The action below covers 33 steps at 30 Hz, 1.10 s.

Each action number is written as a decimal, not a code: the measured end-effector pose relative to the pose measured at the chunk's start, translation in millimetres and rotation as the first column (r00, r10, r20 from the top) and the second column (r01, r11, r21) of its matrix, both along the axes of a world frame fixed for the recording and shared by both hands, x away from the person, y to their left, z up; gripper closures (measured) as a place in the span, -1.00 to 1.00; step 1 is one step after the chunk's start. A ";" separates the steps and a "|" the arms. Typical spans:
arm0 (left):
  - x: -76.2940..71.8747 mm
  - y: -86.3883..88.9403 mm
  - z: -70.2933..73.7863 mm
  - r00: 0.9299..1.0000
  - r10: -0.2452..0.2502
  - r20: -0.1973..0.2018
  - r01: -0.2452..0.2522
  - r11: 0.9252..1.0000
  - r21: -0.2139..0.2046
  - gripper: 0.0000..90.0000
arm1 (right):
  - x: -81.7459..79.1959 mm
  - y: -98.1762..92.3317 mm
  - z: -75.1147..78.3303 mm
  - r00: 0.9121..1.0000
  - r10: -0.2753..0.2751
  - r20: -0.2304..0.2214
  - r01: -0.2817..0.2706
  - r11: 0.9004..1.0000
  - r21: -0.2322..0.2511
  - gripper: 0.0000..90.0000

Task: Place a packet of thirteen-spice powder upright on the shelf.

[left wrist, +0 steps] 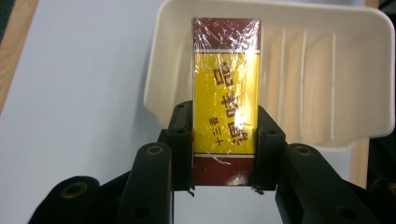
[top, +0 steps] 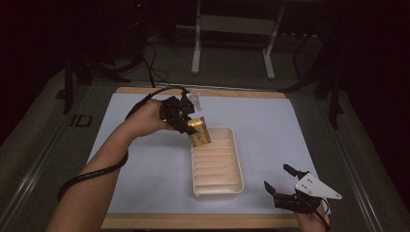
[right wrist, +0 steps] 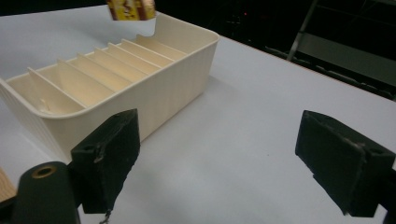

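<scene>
A yellow and dark red wrapped box point(left wrist: 226, 88) is held between the jaws of my left gripper point(left wrist: 223, 145), which is shut on its lower end. In the high view that box point(top: 199, 131) hangs over the far end of a cream tray with ribbed dividers point(top: 236, 159), and the left gripper point(top: 180, 116) sits just left of it. The tray's rim point(left wrist: 154, 88) lies beneath the box. My right gripper point(top: 284, 181) rests open near the table's front right, empty. In the right gripper view its jaws point(right wrist: 231, 154) stand wide apart beside the tray wall point(right wrist: 159, 98), with the box's bottom point(right wrist: 131, 9) at the top.
A white mat point(top: 270, 125) covers the wooden table point(top: 203, 221). A black cable point(top: 92, 174) trails along the left forearm. Metal frame legs point(top: 196, 43) stand on the floor behind the table.
</scene>
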State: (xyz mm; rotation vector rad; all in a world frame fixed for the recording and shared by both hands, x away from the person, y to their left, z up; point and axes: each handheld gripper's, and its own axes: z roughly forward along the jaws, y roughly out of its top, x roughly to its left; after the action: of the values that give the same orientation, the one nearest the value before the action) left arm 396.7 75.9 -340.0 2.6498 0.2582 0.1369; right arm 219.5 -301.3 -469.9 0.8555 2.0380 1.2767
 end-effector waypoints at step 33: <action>15.9 -22.1 -41.8 0.998 -0.056 0.013 0.057 0.998 -0.032 0.50 | 0.5 0.1 -1.0 1.000 0.018 -0.007 -0.018 1.000 -0.001 -0.68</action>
State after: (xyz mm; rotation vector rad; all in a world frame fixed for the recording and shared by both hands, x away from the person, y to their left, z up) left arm 412.6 53.8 -381.8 2.6201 0.1798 0.1289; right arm 219.9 -301.2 -470.9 0.8444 2.0563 1.2832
